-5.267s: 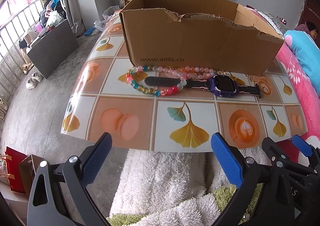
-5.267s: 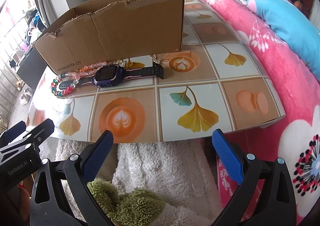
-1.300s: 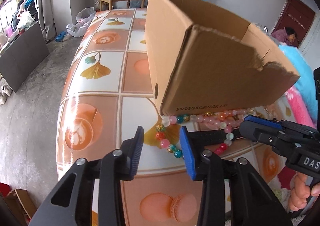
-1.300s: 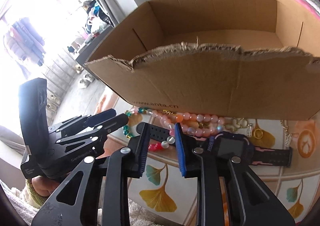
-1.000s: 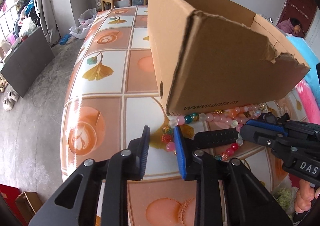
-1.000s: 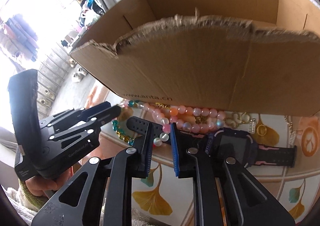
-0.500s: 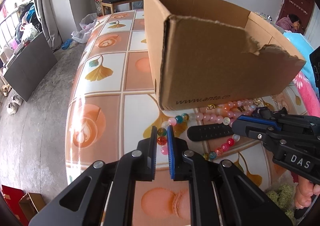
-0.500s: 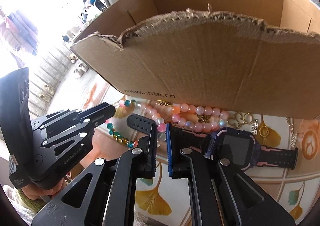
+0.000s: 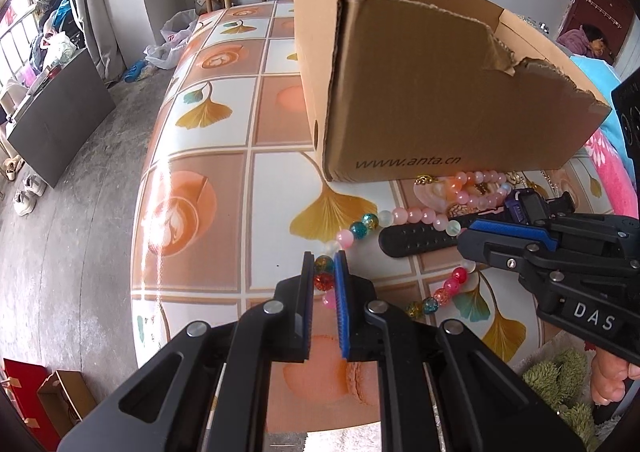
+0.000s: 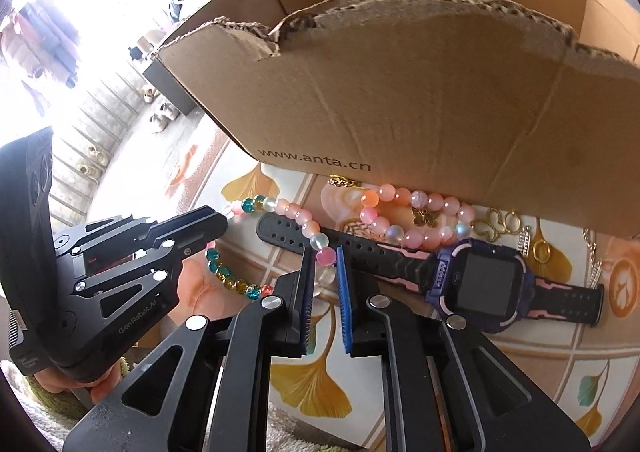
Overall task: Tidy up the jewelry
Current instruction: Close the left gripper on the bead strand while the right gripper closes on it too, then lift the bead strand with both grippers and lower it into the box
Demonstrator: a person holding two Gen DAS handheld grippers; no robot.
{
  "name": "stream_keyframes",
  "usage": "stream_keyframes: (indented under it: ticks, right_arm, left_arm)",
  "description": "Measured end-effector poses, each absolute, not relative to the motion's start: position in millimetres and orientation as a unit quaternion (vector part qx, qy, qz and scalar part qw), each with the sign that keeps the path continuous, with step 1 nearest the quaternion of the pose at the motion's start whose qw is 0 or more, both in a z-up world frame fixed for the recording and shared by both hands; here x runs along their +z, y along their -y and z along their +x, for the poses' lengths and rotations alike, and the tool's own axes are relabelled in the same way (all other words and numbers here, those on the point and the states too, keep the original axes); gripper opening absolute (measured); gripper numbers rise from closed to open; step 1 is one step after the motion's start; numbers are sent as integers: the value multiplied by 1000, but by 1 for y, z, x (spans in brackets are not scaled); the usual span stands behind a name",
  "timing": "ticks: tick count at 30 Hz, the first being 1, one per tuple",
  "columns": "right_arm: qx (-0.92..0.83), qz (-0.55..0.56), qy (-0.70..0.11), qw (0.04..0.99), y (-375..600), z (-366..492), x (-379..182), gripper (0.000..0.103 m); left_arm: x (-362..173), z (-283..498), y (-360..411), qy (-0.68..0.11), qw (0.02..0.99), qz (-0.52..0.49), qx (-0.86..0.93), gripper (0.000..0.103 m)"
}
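The left gripper (image 9: 325, 266) is pinched tight on the string of round colourful glass beads (image 9: 362, 228). The right gripper (image 10: 323, 264) has just been opening a little, with pink and clear beads of the same string between its blue pads (image 10: 343, 284) (touching or not, hard to tell). The beads lie on the tiled table (image 9: 208, 211), looped over a black and purple watch (image 10: 480, 284), just beside the brown cardboard box (image 9: 420, 91).
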State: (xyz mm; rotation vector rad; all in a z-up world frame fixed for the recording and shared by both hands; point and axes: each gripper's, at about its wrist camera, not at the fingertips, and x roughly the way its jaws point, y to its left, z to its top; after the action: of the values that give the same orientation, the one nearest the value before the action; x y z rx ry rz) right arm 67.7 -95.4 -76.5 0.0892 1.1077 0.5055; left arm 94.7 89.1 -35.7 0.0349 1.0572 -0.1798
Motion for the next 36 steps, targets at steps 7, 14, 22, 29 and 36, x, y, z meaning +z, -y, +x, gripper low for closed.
stream_keyframes:
  ticks: [7,14,22,29,36]
  right_arm:
    - [240,30,-519,820,75,72,-72,18]
    - [224,-24,-502,835,54,62,-75,9]
    - [223,-21,-487,844,50,51,-72,8]
    - [235,-10,-452,861,69,30,-44,7]
    - [251,3,-382,889,92,8,12,7]
  left_arm:
    - [-36,96,-89,-503,860,18,-85,10]
    - [-37,93,-89,-497,864,21,-81,10]
    - [-27,82,-90,-475,876,23,-82,10]
    - [15,66,-89,-435,895,29,-92,9]
    - [86,50,-82,-358,925,39,-119,9]
